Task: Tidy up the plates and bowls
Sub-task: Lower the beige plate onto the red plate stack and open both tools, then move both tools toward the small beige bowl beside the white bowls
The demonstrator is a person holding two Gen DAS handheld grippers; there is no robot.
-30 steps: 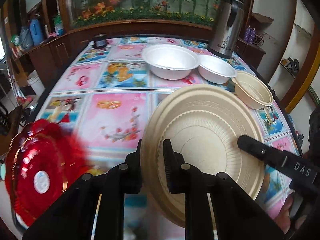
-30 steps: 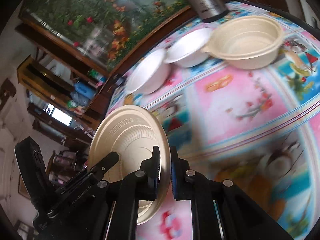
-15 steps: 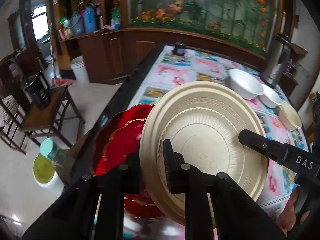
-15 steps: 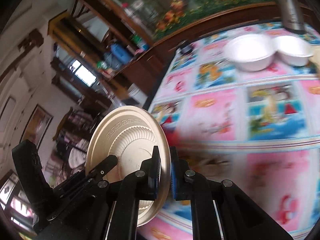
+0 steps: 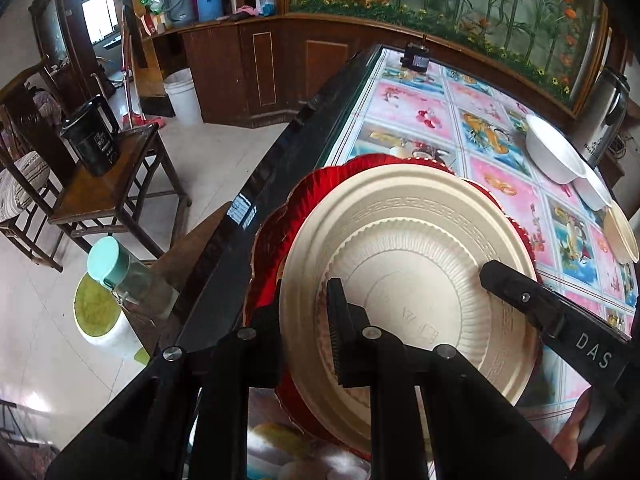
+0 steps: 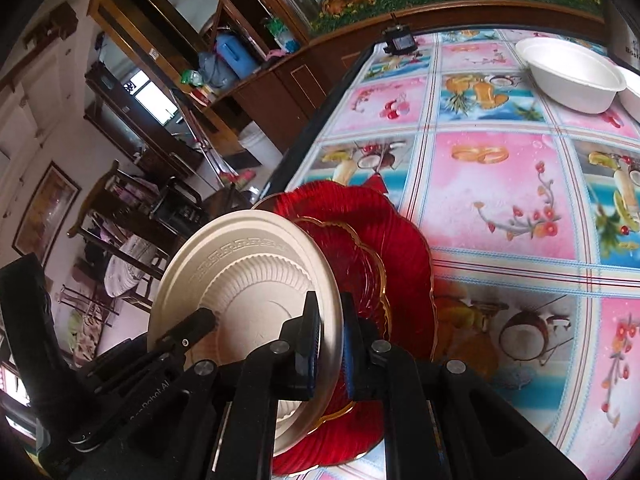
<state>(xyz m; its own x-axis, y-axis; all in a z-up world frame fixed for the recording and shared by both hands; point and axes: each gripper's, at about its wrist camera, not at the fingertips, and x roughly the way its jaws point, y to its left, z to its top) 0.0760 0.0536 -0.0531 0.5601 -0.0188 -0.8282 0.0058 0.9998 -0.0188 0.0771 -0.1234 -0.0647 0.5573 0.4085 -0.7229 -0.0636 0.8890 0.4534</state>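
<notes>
A cream ribbed plate [image 5: 408, 280] [image 6: 248, 288] is held tilted between both grippers. My left gripper [image 5: 306, 304] is shut on its near rim, and my right gripper [image 6: 330, 316] is shut on the opposite rim. The right gripper's finger [image 5: 520, 296] shows across the plate in the left wrist view. The left gripper's finger [image 6: 196, 324] shows at the plate's far side in the right wrist view. Under the cream plate lie two red glass plates [image 5: 320, 184] [image 6: 392, 240], the smaller gold-rimmed one on the larger, near the table's left edge.
A large white bowl [image 5: 554, 156] [image 6: 576, 76], a smaller white bowl [image 5: 596, 192] and a cream bowl [image 5: 622, 236] stand at the far right by a steel flask [image 5: 604, 116]. The black table edge [image 5: 256, 200] runs left of the plates. A chair with a black mug [image 5: 92, 140] stands beyond.
Both grippers have carried the cream plate leftwards across the table, from beside the bowls to above the red plates at the table's edge. Both grips have stayed shut on it.
</notes>
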